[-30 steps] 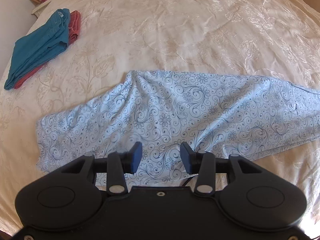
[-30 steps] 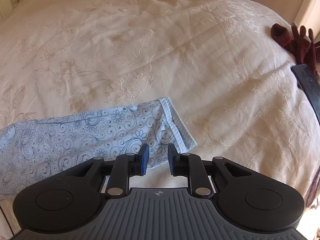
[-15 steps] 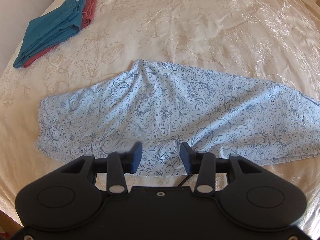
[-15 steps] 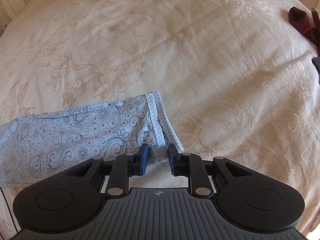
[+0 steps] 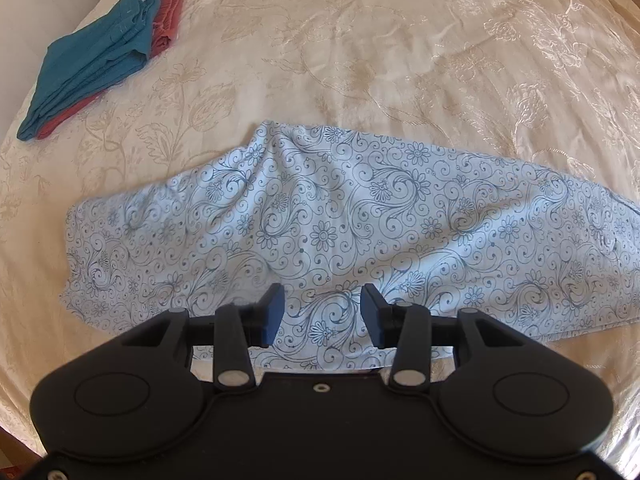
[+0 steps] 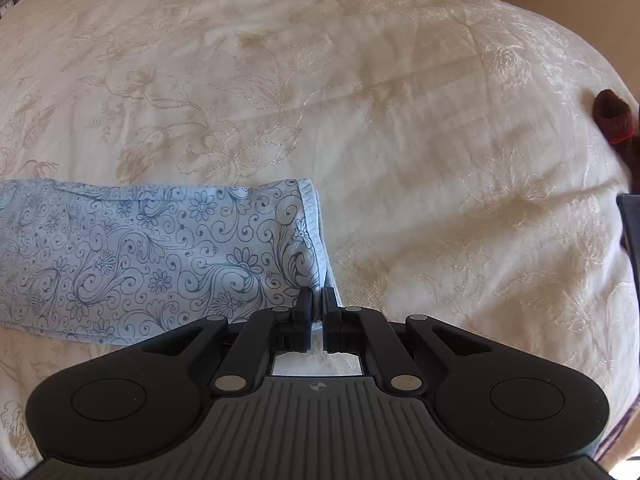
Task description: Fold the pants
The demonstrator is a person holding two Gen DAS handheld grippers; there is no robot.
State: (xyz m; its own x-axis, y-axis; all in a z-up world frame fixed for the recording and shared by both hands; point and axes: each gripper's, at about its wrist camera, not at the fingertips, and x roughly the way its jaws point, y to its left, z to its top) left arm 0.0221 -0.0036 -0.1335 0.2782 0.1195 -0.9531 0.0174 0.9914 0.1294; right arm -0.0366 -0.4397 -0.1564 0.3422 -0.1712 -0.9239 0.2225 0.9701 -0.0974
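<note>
Across the cream bed point(image 5: 400, 60), the pants point(image 5: 340, 220) are spread flat, their hem just clamped by the right gripper point(image 6: 316, 300), while the left gripper point(image 5: 322, 312) is held with fingers apart above them.

Each camera sits on its gripper and looks steeply down, close over the bed point(image 5: 400, 60). Both views share the pants point(image 5: 340, 224) (right view: hem end, at 9 o'clock).
</note>
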